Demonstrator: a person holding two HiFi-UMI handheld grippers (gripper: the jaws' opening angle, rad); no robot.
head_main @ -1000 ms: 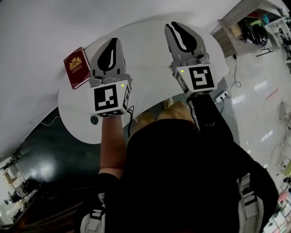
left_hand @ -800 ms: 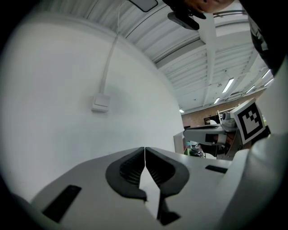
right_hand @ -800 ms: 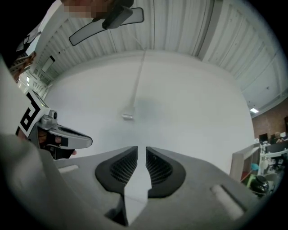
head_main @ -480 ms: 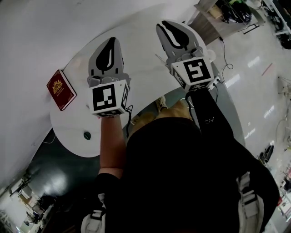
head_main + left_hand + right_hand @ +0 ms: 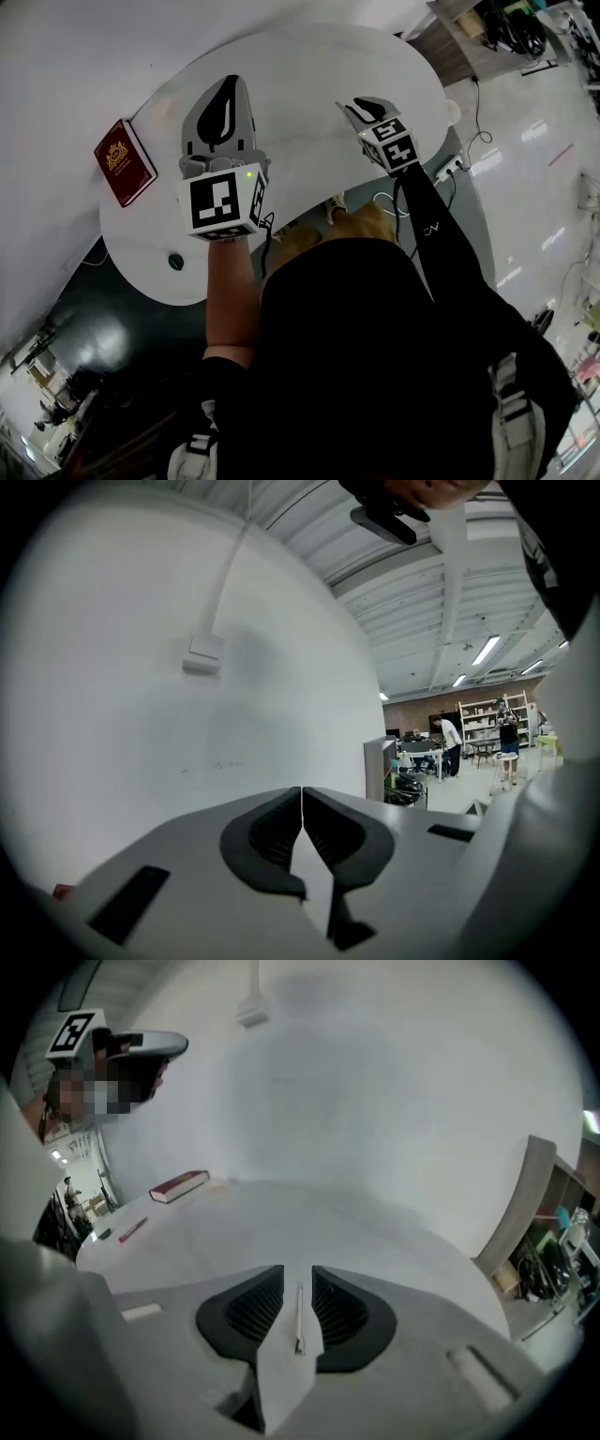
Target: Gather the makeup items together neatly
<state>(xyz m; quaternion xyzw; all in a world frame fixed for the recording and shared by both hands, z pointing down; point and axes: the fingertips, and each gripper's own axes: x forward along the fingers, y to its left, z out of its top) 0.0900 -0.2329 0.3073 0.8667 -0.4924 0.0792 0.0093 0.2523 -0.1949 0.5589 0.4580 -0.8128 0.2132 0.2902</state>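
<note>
My left gripper (image 5: 228, 89) hangs above the white oval table (image 5: 309, 66), its jaws shut with nothing in them; in the left gripper view (image 5: 302, 794) it faces a blank white wall. Lower down, near the table's right side, is my right gripper (image 5: 361, 106). Its jaws (image 5: 298, 1277) have just been opening and stand a little apart. A thin white stick (image 5: 298, 1314) lies in the gap, clear of both pads. A red pen (image 5: 131, 1230) and a small dark item (image 5: 103, 1235) lie far left. A small dark round item (image 5: 175, 262) sits near the table's front left edge.
A red book (image 5: 120, 161) lies at the table's left end, also visible in the right gripper view (image 5: 178, 1186). A wooden shelf unit (image 5: 548, 1232) stands off the table's right end. The white wall runs along the table's far side. Cables (image 5: 469, 141) trail on the floor.
My right gripper has dropped from high over the table to near its surface and tilted downward. The left gripper has shifted slightly and stays shut.
</note>
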